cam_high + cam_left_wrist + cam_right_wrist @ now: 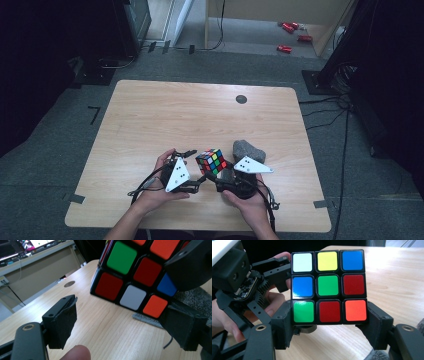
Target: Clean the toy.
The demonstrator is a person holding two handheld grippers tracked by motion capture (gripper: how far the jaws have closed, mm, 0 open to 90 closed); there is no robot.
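A scrambled Rubik's cube (210, 161) is held just above the wooden table (200, 115) near its front edge. In the right gripper view the cube (328, 286) faces me, and my right gripper (329, 322) is shut on the sides of its bottom row. My left gripper (194, 169) sits just left of the cube with its jaws open. In the left gripper view the cube (140, 277) hangs just beyond the left gripper (122, 325), with nothing between the pads. The left gripper (274, 270) and the hand holding it also appear in the right gripper view.
A grey fuzzy lump (248, 149) lies on the table right behind the right hand, and it appears under the cube as a grey patch (150, 318). A small black round mark (241, 99) sits near the far edge. Red items (290, 35) lie on the floor beyond.
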